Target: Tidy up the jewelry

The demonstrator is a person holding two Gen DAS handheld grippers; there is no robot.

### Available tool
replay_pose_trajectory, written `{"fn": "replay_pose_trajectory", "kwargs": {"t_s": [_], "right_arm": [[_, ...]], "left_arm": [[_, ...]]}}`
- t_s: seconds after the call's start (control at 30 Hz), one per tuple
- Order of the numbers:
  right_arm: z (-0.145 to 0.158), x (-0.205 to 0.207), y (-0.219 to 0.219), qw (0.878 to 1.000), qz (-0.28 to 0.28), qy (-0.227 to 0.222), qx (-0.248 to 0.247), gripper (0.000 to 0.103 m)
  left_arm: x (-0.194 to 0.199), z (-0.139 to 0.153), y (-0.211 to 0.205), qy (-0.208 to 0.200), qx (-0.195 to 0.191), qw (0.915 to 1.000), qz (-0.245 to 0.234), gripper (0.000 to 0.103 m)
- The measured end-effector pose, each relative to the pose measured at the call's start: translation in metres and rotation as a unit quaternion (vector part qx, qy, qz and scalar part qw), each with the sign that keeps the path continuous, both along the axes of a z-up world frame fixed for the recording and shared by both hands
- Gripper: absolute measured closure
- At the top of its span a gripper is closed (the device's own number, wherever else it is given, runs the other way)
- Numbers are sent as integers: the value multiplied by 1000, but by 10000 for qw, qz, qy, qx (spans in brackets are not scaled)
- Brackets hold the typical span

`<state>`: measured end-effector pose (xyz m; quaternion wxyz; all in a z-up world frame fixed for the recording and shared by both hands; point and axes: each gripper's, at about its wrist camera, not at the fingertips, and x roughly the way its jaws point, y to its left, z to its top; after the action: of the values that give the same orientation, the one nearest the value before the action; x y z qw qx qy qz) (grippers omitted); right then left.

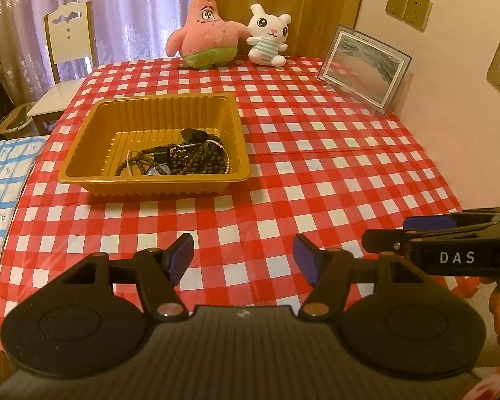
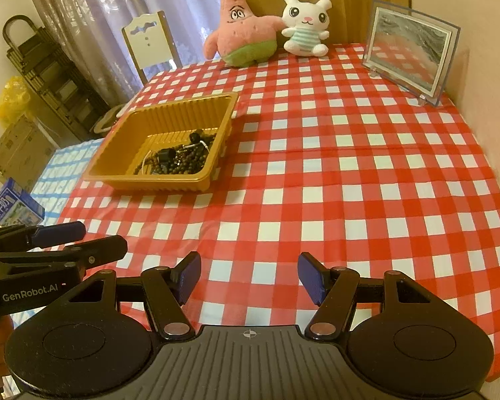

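Jewelry (image 1: 180, 158) lies in a gold tray (image 1: 150, 106), ahead and left of both hand-held grippers. The left hand-held gripper (image 1: 243, 258) and the right hand-held gripper (image 2: 249, 278) are wide apart, holding nothing, over a table (image 2: 350, 183) with a red and white check cloth. Farther off sit two plush toys (image 1: 230, 38), a picture frame (image 1: 365, 68), a chair (image 1: 70, 33) and curtains (image 1: 133, 6). One gripper reads "GenRobot.AI", the other "DAS".

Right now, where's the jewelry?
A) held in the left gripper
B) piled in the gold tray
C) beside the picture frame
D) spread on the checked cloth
B: the bead strands lie heaped in the near right corner of the gold tray, while the left gripper and right gripper both stand open and empty over bare checked cloth.
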<state>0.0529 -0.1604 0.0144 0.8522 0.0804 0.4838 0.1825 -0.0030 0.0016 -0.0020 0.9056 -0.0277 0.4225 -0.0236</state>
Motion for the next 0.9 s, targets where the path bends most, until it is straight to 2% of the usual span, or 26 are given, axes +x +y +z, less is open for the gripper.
{"fn": "replay_pose_trajectory", "kwargs": {"t_s": [0.9], "right_arm": [[1, 2, -5, 10000, -83, 3, -15, 39]], "left_arm": [[5, -1, -9, 9, 19, 9999, -119, 39]]}}
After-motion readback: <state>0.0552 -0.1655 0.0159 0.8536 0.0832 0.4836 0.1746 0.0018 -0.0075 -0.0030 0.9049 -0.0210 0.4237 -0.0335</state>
